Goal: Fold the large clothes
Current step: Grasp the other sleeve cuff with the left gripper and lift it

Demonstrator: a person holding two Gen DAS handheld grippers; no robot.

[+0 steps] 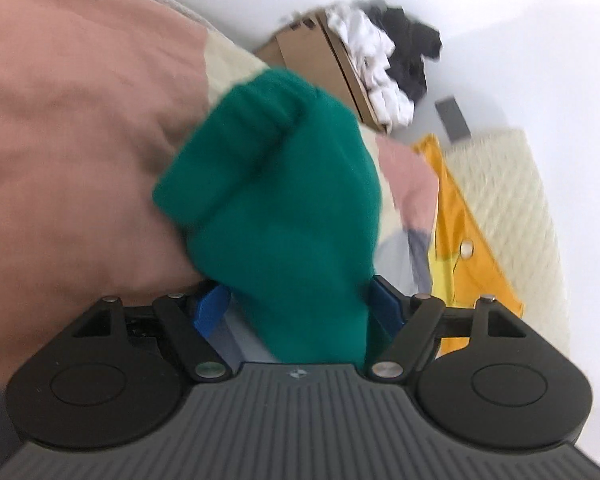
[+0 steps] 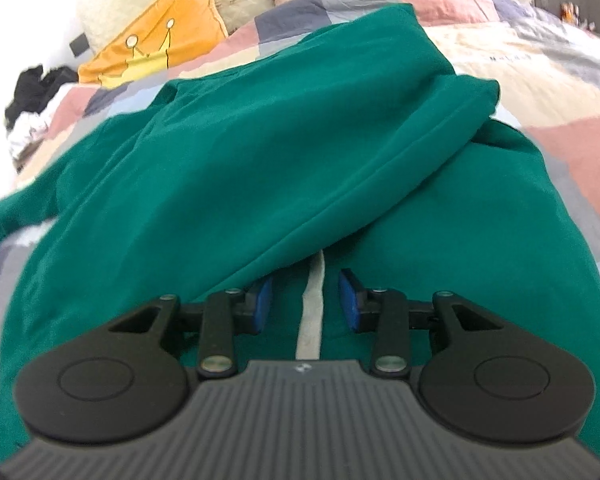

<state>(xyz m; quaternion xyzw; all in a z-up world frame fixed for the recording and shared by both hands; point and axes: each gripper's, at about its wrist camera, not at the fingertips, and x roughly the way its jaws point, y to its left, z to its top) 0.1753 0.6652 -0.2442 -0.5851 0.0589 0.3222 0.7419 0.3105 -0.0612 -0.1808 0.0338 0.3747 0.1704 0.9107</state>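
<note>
A patchwork quilt [image 2: 540, 60] covers the bed under a green garment [image 2: 220, 152] spread ahead of the right gripper [image 2: 306, 300], whose fingers stand released either side of a white drawstring [image 2: 310, 320]. The left gripper [image 1: 300, 304], fingers released wide, has a green cuff [image 1: 268, 184] between them.

Bunched green knit garment [image 2: 260, 152] covers the near patchwork-quilted bed [image 2: 540, 60], an orange crown-printed cushion [image 2: 156, 36] blocks its far-left corner, bare quilt lies open on the right.
</note>
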